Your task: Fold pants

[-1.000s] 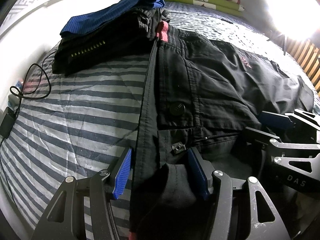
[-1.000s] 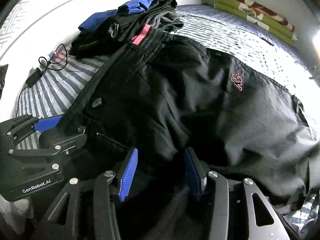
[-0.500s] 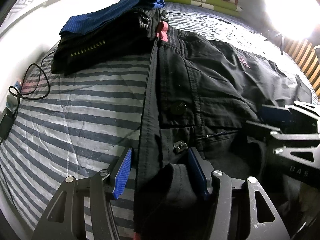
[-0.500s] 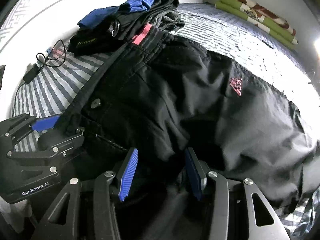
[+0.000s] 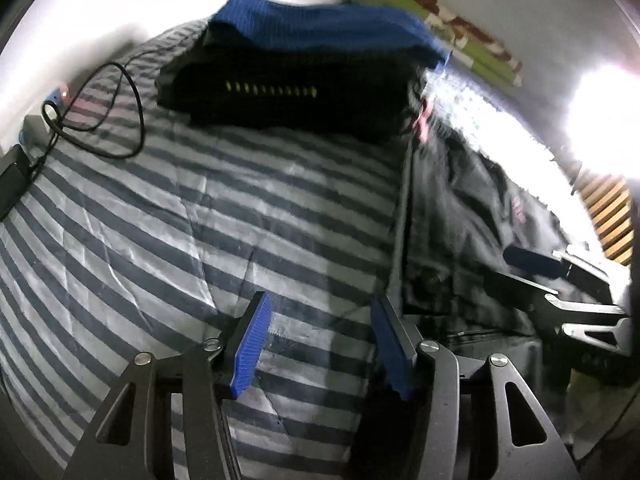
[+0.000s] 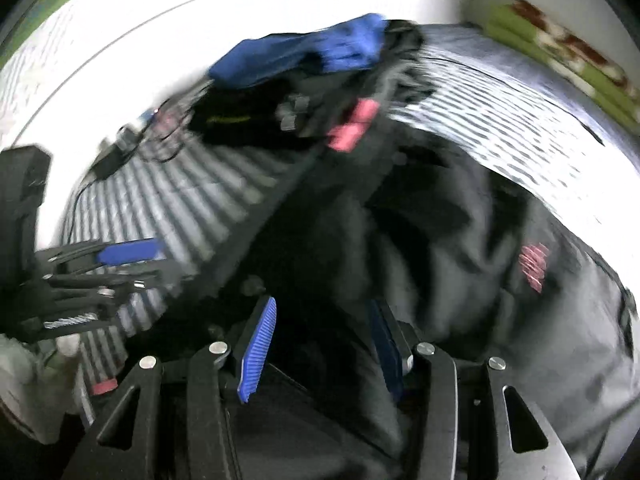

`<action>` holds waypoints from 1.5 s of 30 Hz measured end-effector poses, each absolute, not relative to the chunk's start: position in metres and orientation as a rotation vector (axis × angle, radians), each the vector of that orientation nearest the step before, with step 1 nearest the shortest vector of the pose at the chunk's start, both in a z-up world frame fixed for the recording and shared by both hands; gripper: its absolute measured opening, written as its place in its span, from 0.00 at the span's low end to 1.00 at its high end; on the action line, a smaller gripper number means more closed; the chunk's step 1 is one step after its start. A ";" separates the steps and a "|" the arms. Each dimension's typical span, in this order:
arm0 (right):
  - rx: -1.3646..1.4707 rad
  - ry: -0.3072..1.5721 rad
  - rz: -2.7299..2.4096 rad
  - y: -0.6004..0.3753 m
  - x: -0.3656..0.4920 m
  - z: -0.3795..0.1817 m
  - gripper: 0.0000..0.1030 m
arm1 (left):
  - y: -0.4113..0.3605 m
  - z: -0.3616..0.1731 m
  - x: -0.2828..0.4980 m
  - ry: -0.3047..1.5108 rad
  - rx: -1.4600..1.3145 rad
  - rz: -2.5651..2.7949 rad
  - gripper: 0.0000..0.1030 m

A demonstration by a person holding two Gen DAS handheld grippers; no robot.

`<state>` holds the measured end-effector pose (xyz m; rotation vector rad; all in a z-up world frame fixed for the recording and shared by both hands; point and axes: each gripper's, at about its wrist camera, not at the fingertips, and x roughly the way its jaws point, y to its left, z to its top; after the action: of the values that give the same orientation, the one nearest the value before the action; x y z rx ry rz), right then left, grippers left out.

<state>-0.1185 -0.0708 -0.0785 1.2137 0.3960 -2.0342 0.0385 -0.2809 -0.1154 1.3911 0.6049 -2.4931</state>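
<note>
A: What is lying on the bed?

B: A pair of black pants (image 6: 420, 240) is spreading across the striped bedcover (image 5: 160, 240), toward the right side of the bed. A pink tag is showing at the far end and a small pink logo on the cloth further right. Behind the pants, a stack of folded clothes (image 5: 304, 80) is sitting near the wall, with a blue piece on top.

A: What is the left gripper doing?

B: The left gripper (image 5: 320, 340) is pointing down over bare stripes, just left of the pants' edge. Its jaws are closing, and nothing is sitting between the blue pads — only the bedcover is showing there.

A: And the right one?

B: The right gripper (image 6: 320, 344) is pointing down over the near end of the pants. Black cloth is filling the gap between its pads, but the picture is blurring — I cannot tell whether the pads are pressing on the cloth or standing free of it.

A: Anything else?

B: A black cable (image 5: 100, 120) is looping on the bedcover at the far left, and a green patterned blanket (image 5: 472, 44) is lying folded along the far wall.
</note>
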 end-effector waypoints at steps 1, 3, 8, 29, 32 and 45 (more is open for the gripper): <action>1.204 0.427 -2.026 -0.078 -0.117 -0.081 0.43 | -0.279 -0.119 0.036 0.585 1.405 -2.488 0.52; 1.192 0.512 -2.004 -0.094 -0.112 -0.090 0.43 | -0.275 -0.118 0.036 0.557 1.405 -2.494 0.51; 1.143 0.657 -1.986 -0.115 -0.101 -0.109 0.49 | -0.280 -0.111 0.044 0.560 1.379 -2.525 0.50; 1.511 -0.129 -1.534 -0.068 -0.169 -0.103 0.21 | -0.246 -0.110 0.041 0.354 1.408 -2.519 0.43; 1.424 -0.009 -1.676 -0.064 -0.156 -0.091 0.21 | -0.257 -0.100 0.053 0.390 1.344 -2.524 0.43; 1.330 0.352 -1.622 -0.092 -0.089 -0.110 0.20 | -0.266 -0.099 0.072 0.552 1.408 -2.633 0.41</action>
<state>-0.0895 -0.0915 -0.1100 1.3301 0.3519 -1.6224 0.0717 -0.2657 -0.0992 1.4075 0.5517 -2.6327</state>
